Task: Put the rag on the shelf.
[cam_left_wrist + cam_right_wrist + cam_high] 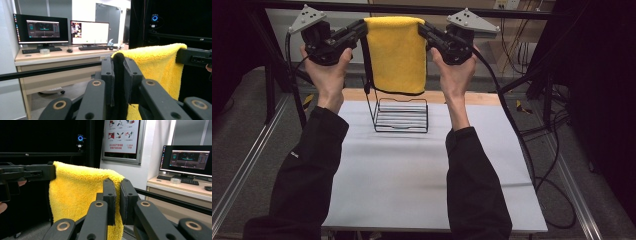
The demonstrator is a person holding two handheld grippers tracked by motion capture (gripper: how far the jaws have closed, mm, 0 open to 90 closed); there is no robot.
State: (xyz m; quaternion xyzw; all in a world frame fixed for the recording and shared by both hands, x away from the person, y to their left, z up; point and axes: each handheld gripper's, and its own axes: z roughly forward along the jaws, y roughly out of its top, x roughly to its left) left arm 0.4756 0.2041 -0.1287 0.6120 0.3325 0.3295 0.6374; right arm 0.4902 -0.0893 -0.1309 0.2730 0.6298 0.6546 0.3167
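White table [422, 175] below: left gripper [360, 28] and right gripper [424, 28], jaws clamped on the top corners of a yellow towel [397, 55]; top edge level, long axis hanging down, above an empty black wire rack [402, 116].

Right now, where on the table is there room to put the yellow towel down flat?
The white table is bare in front of the wire rack, between the two sleeves, and in narrower strips left and right of the rack. The far middle is crowded: the rack stands there, with the yellow towel hanging above it from the left gripper and right gripper.
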